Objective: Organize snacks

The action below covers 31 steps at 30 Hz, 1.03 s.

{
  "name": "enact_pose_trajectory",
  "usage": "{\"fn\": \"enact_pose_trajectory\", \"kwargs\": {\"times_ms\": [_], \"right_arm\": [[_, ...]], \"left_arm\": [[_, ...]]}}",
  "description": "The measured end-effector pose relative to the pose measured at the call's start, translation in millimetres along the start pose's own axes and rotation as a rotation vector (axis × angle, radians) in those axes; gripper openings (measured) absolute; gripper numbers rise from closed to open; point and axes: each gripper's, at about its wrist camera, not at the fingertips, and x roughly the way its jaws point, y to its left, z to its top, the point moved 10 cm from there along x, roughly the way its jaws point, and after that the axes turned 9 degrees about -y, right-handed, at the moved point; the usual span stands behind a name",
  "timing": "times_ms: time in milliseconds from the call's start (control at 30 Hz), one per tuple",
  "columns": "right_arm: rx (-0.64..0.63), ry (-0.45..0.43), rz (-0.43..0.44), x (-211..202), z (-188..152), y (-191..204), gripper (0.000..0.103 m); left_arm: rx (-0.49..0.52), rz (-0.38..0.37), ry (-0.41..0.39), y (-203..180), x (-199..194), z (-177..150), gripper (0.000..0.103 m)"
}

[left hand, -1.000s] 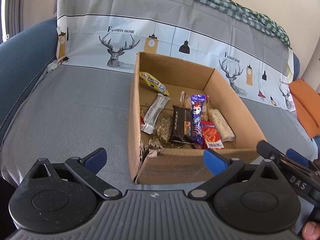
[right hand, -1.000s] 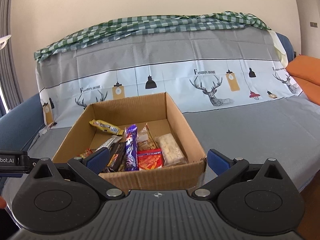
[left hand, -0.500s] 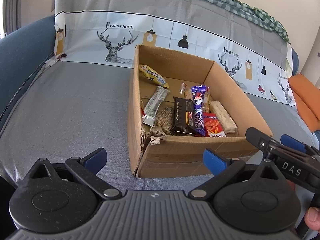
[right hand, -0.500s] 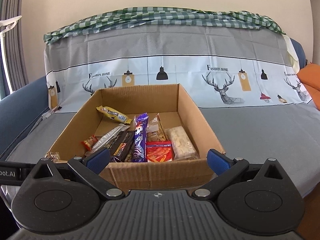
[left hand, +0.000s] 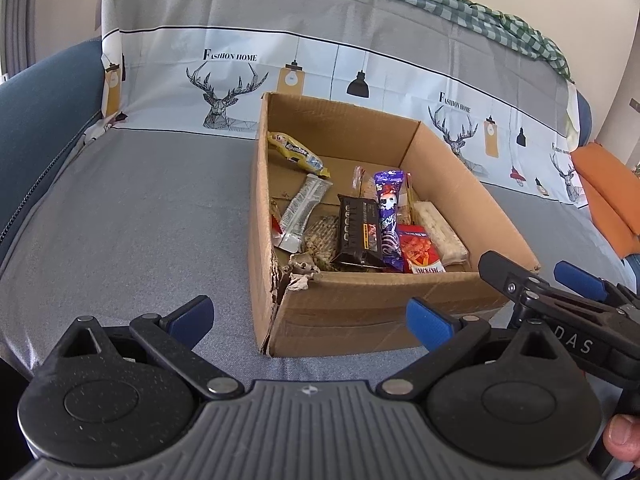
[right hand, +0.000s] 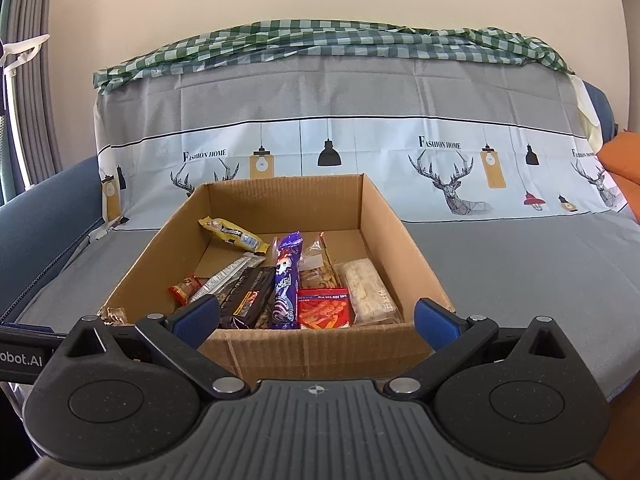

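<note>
An open cardboard box (left hand: 360, 308) sits on the grey sofa seat, its near left corner torn. Inside lie a yellow bar (left hand: 298, 155), a silver wrapper (left hand: 304, 212), a black packet (left hand: 358, 232), a purple packet (left hand: 388, 216), a red packet (left hand: 420, 252) and a pale rice bar (left hand: 438, 232). My left gripper (left hand: 310, 318) is open and empty, just short of the box's near wall. My right gripper (right hand: 316, 318) is open too, in front of the box (right hand: 312, 352), facing the purple packet (right hand: 286, 280) and red packet (right hand: 324, 308). The right gripper (left hand: 536, 272) also shows beside the box's right corner.
The sofa cover (right hand: 400, 152) carries deer and lamp prints, with a green checked cloth (right hand: 320, 40) along the backrest. A blue armrest (left hand: 36, 120) stands at the left and an orange cushion (left hand: 604, 196) at the right. A thumb (left hand: 624, 436) holds the right tool.
The right gripper has swung so the box now sits centred in its view, and it reaches further into the left wrist view. Both grippers stay open; the snacks have not moved.
</note>
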Motion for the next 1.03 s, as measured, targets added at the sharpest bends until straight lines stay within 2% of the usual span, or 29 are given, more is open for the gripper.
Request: {"fn": "enact_pose_trajectory", "kwargs": {"times_ms": [733, 1033], "right_arm": [[-0.018, -0.006, 0.004, -0.5, 1.6, 4.7, 0.102], [0.011, -0.021, 0.008, -4.0, 7.9, 1.4, 0.102]], "left_arm": [[-0.004, -0.004, -0.013, 0.4, -1.6, 2.3, 0.102], [-0.002, -0.034, -0.039, 1.7, -1.1, 4.2, 0.102]]}}
